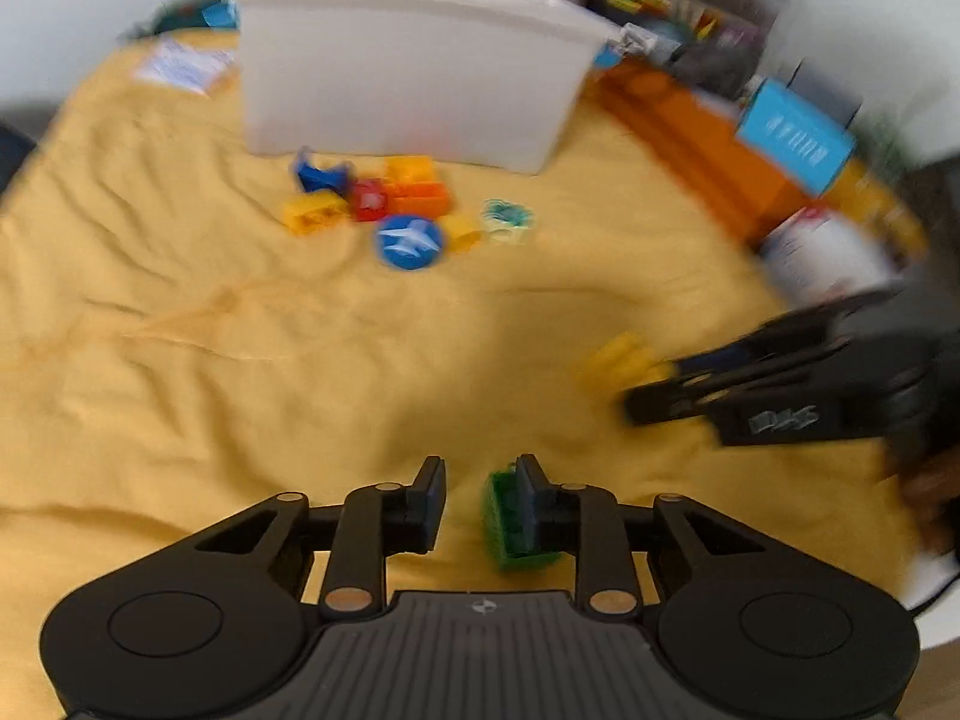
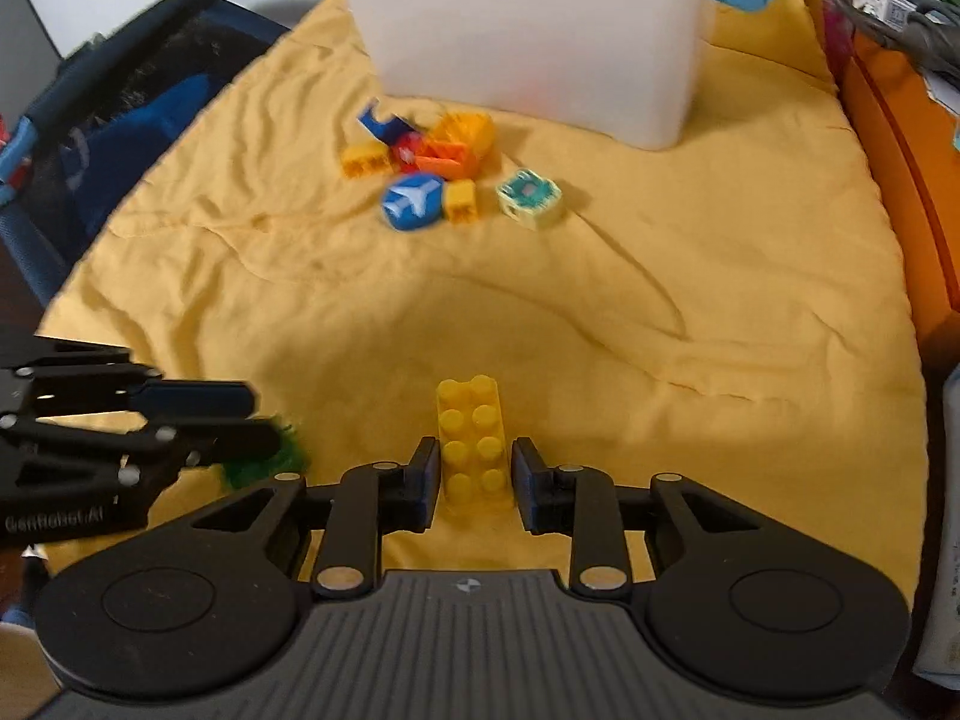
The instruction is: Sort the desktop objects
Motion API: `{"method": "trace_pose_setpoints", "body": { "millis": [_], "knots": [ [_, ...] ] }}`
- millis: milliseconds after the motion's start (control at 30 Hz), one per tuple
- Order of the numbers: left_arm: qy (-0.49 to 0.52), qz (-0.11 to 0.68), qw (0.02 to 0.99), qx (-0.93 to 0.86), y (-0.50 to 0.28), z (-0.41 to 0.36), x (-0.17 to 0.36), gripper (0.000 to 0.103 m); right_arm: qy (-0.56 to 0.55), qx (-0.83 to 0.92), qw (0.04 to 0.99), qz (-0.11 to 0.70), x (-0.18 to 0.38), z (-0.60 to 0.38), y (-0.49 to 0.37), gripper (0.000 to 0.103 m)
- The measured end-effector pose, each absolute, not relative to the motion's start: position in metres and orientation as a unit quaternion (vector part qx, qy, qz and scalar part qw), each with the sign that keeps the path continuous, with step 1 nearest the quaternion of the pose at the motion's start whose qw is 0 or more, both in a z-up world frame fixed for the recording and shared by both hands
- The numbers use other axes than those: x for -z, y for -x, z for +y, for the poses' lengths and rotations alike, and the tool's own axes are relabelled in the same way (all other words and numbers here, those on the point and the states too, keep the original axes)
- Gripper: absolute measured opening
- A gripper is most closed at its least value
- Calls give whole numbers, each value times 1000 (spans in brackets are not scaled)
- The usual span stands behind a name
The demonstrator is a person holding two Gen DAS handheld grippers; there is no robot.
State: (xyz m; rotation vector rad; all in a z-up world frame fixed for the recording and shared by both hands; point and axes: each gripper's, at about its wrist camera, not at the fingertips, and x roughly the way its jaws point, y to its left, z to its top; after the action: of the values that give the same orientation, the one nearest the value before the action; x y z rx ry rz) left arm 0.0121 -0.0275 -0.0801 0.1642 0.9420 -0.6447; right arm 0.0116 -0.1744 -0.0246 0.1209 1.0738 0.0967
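Yellow brick (image 2: 474, 444) — between right gripper (image 2: 472, 474) pads — label "GenRobot.AI"

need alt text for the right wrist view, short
The right tool straddles a long yellow studded brick lying on a wrinkled yellow cloth, fingers close on either side. At left, the left tool is at a green piece. Farther back, a cluster of coloured blocks lies before a white bin.
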Motion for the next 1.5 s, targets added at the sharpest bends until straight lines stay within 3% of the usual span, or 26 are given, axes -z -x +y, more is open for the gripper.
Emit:
{"method": "trace_pose_setpoints", "body": {
  "millis": [133, 533, 833, 1100, 1167, 1500],
  "knots": [
    [-173, 370, 866, 289, 10, -33, 59, 36, -12, -32, 868, 496, 19, -170, -8, 36],
    [-274, 344, 822, 363, 58, -79, 71, 37, 34, -56, 878, 473, 15, -151, 0, 40],
    [-210, 400, 859, 241, 23, -41, 82, 36, 44, -54, 880, 470, 14, -154, 14, 43],
    [-247, 361, 867, 239, 36, -43, 76, 32, 45, -58, 882, 465, 16, -156, 20, 44],
    [-235, 377, 860, 252, 34, -46, 78, 24, 48, -59, 885, 459, 14, -155, 21, 45],
    [20, 456, 842, 288, 1, -21, 81, 24, 60, -69, 890, 447, 9, -152, 23, 45]
  ]
}}
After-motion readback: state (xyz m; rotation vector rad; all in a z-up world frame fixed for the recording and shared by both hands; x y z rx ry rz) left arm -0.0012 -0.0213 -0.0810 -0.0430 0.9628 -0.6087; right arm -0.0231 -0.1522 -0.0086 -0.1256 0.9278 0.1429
